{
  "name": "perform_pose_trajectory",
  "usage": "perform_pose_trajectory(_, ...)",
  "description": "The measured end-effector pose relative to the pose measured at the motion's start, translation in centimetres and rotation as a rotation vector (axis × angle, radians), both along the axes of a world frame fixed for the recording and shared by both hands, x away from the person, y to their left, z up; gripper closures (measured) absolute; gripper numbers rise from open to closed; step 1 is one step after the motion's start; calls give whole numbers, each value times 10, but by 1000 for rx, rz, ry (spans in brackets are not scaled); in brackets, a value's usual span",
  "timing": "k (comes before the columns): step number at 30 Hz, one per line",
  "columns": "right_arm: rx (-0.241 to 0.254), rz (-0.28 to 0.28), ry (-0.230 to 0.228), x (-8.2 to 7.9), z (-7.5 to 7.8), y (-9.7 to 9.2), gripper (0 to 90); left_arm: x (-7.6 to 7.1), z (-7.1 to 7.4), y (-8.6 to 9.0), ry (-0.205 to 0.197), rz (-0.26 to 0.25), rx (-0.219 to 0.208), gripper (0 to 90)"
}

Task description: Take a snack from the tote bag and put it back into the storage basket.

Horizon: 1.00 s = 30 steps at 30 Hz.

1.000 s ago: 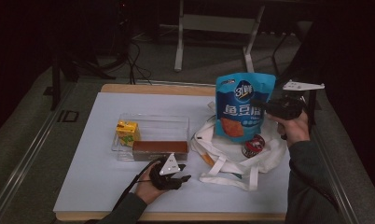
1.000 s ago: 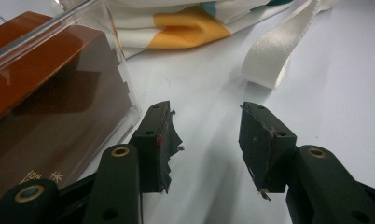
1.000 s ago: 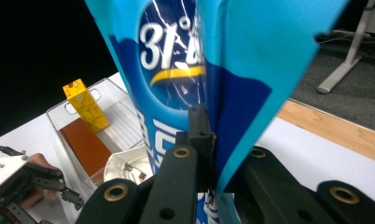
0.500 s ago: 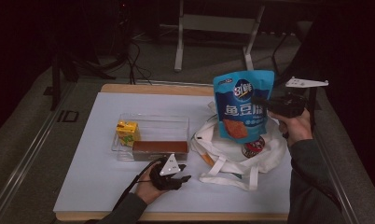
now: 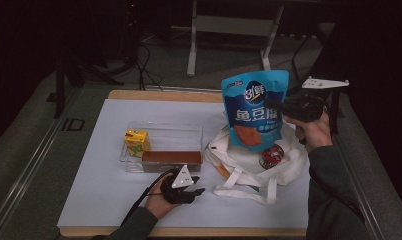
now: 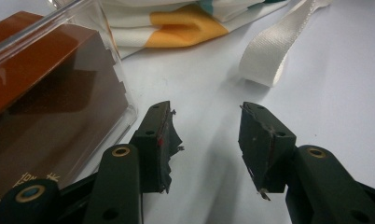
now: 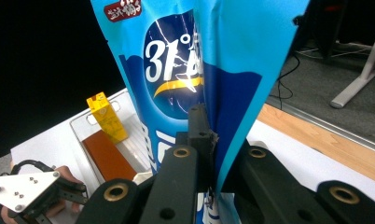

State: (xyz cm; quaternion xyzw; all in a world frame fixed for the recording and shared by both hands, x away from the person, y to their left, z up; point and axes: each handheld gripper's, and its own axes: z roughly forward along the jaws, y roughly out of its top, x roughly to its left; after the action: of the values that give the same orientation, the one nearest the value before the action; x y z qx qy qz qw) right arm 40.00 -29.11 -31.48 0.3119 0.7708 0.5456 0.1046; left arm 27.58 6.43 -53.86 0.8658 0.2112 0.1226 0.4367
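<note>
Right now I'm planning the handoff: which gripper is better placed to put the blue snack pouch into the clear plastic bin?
Right gripper: shut on the blue snack pouch. Left gripper rests open beside the clear plastic bin.

The glossy plastic snack pouch [image 7: 176, 70] is gleaming between the matt black right gripper [image 7: 209, 140] jaws; below, a white cloth bag [image 5: 249, 170] is lying creased.

A tall blue snack pouch [image 5: 254, 111] with white lettering hangs upright, lifted above the white tote bag [image 5: 249, 167] at the right.
</note>
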Motion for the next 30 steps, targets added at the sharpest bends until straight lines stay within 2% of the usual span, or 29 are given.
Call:
perform_pose_trajectory(19, 48, 33, -8, 3, 8, 18, 887, 0, 0, -1, -4, -8, 9, 551)
perform_pose_trajectory(30, 65, 63, -9, 6, 12, 38, 887, -1, 0, -1, -8, -9, 12, 551)
